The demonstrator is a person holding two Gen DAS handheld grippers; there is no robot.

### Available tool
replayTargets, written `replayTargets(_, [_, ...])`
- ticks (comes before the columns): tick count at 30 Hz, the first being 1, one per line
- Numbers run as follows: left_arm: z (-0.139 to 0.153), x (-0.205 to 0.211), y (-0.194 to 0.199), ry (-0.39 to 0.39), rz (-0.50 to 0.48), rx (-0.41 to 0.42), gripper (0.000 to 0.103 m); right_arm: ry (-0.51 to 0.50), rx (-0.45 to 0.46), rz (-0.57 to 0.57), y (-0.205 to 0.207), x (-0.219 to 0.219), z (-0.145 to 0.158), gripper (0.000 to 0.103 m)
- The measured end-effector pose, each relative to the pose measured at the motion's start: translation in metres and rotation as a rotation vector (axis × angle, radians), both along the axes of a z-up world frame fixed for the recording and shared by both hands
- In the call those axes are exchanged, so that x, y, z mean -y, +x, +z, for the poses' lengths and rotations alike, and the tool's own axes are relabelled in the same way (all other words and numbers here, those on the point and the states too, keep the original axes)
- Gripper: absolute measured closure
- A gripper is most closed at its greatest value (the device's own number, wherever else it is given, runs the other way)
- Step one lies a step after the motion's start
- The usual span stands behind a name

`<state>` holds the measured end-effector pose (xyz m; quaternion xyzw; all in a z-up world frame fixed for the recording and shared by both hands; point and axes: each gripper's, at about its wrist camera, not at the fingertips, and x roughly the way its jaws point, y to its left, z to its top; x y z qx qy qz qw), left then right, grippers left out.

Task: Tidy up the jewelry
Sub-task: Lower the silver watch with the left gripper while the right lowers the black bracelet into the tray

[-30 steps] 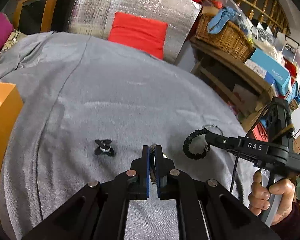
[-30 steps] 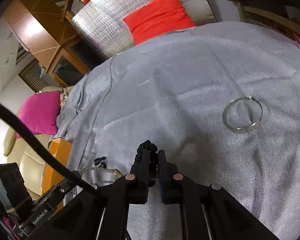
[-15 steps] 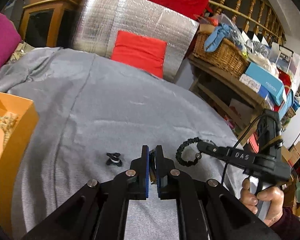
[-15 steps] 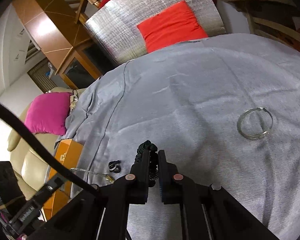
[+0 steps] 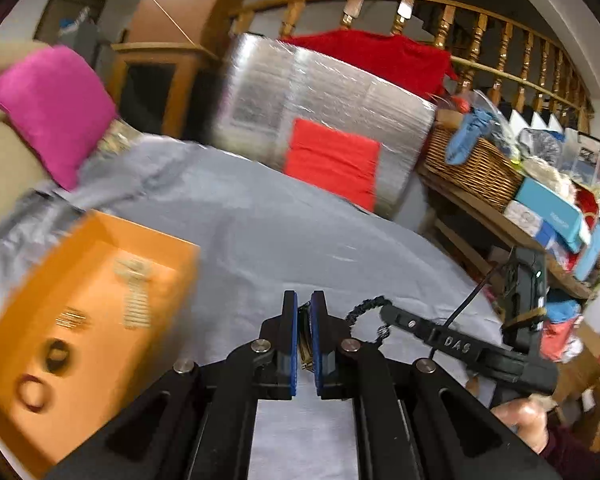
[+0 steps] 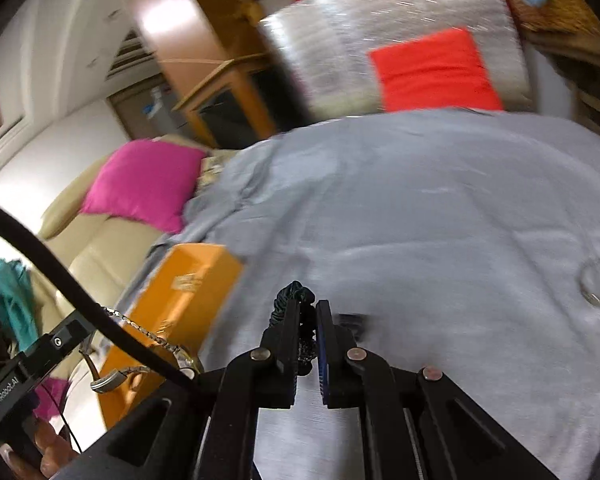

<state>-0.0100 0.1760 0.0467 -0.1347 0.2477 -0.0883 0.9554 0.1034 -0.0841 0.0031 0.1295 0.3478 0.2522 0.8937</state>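
My left gripper (image 5: 303, 300) is shut on a metal-link watch (image 5: 303, 354), which shows hanging from it in the right wrist view (image 6: 156, 340). My right gripper (image 6: 309, 307) is shut on a black braided bracelet (image 6: 296, 300), also seen in the left wrist view (image 5: 364, 308). An orange box (image 5: 92, 320) lies open to the left and holds gold chains and rings; it also shows in the right wrist view (image 6: 180, 300). Both grippers are above the grey cloth beside the box.
A silver bangle (image 6: 598, 282) lies on the grey cloth (image 6: 440, 200) at the right. A small dark item (image 6: 352, 322) lies on the cloth behind my right gripper. A pink cushion (image 5: 52, 112), a red cushion (image 5: 332, 160) and cluttered shelves (image 5: 540, 208) ring the table.
Both grippers have lifted and swung left toward the orange box, which now fills the left of the left wrist view. Both keep hold of their items.
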Motion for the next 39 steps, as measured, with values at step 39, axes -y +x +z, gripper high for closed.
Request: replayTargets(39, [-0.093,-0.145,-0.044,0.065,0.207,-0.282,0.096,-0.443,-0.048,0.534,-0.013,-0.305,-0.041,0.094])
